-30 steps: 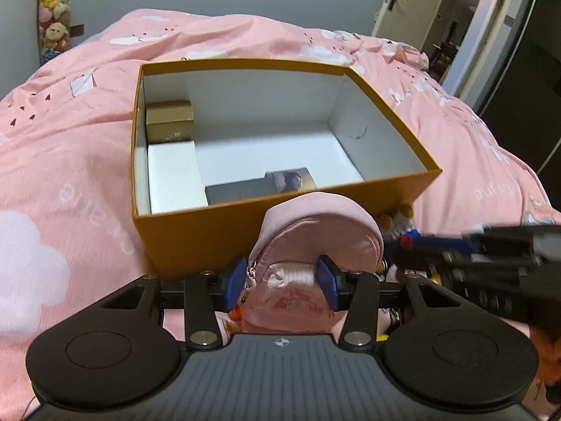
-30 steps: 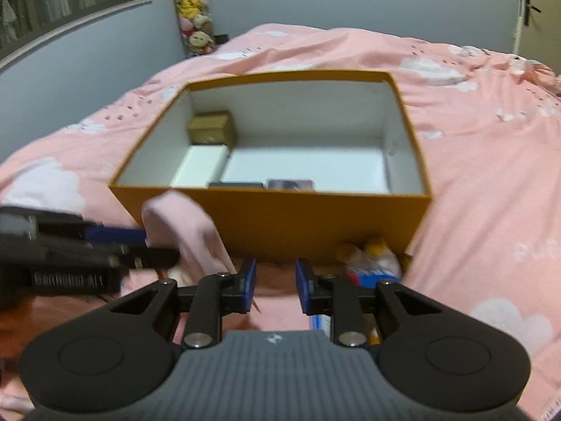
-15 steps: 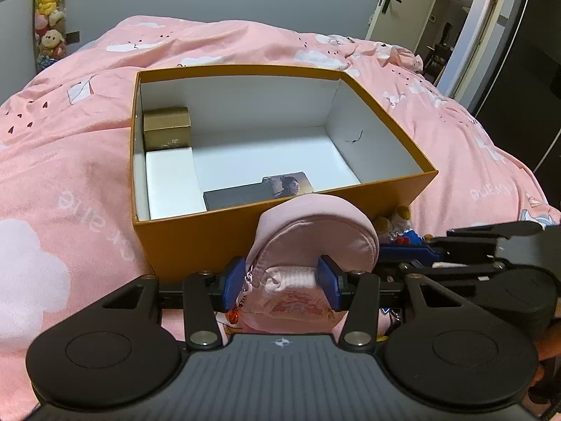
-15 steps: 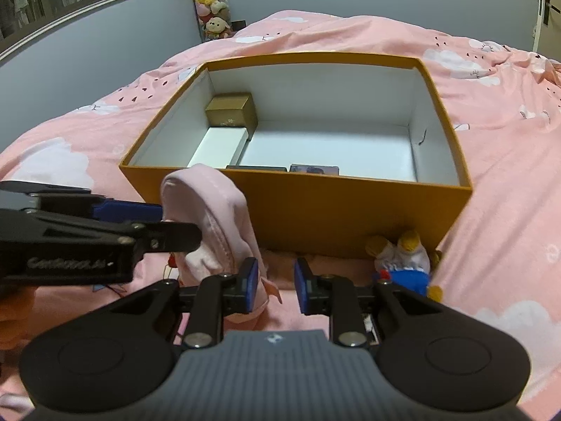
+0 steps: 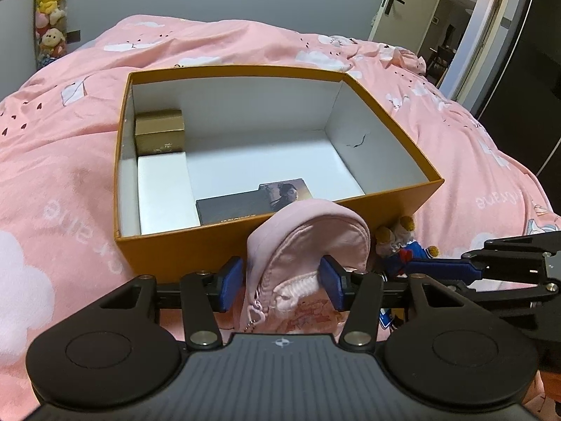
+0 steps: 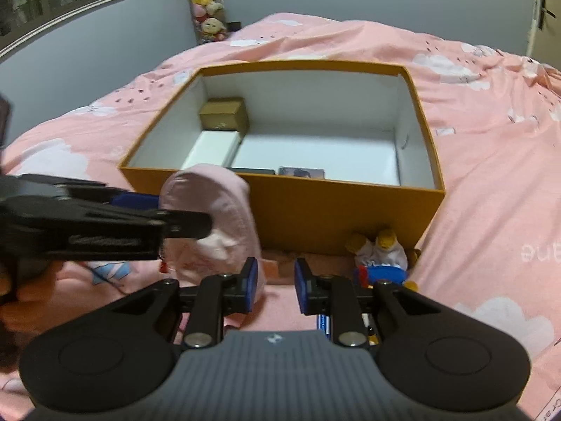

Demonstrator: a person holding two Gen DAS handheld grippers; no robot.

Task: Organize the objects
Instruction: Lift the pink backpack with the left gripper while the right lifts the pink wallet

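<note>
The left gripper [image 5: 280, 282], jaws just widening, straddles one pink pouch [image 5: 308, 242] beside the orange box [image 5: 385, 207] holding three items; the right gripper [image 6: 273, 286] stands narrowly parted, empty, near one plush toy [image 6: 380, 256].

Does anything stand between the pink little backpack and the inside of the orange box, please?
Yes. The orange box's near wall stands directly between: the pink backpack is outside, right in front of it. Just behind that wall lie a dark flat box and a photo card; the floor farther in is bare.
</note>
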